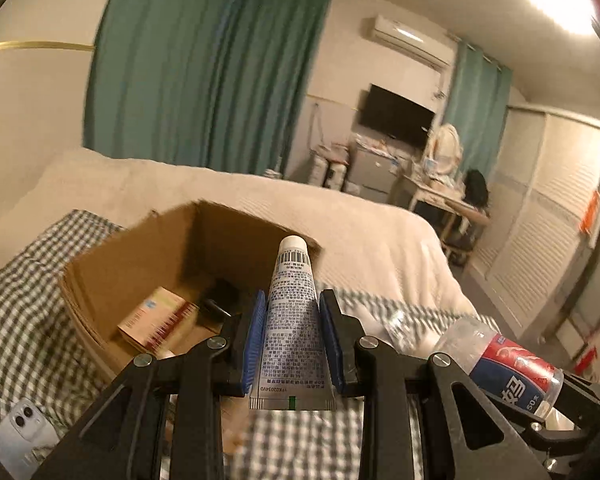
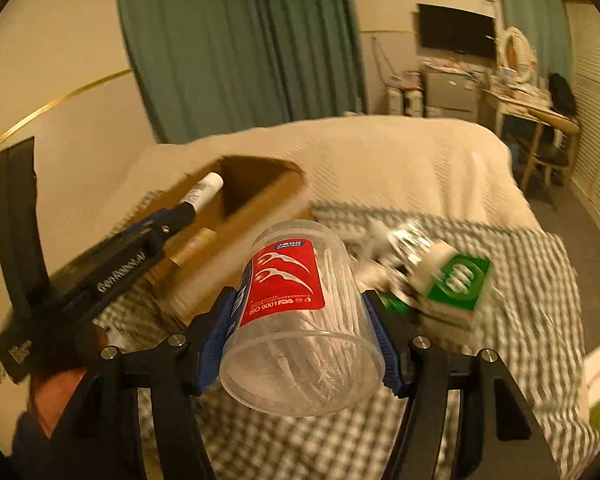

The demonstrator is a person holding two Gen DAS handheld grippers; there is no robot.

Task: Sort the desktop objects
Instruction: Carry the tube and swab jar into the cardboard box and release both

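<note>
My left gripper [image 1: 293,312] is shut on a white printed tube [image 1: 292,320], held cap forward above the near rim of an open cardboard box [image 1: 140,256]. It also shows in the right wrist view [image 2: 180,210] over the box [image 2: 260,196]. A small orange-and-white carton [image 1: 156,316] lies inside the box. My right gripper [image 2: 300,312] is shut on a clear plastic jar of floss picks [image 2: 296,320] with a red label, held above the checked cloth [image 2: 480,380]. The jar also shows in the left wrist view [image 1: 508,364] at the right.
A green-and-white box [image 2: 456,288] and a crumpled clear wrapper [image 2: 408,240] lie on the cloth right of the jar. A white phone [image 1: 20,436] lies at the lower left. A cream blanket [image 1: 300,208] covers the bed behind. A desk and wardrobe stand far right.
</note>
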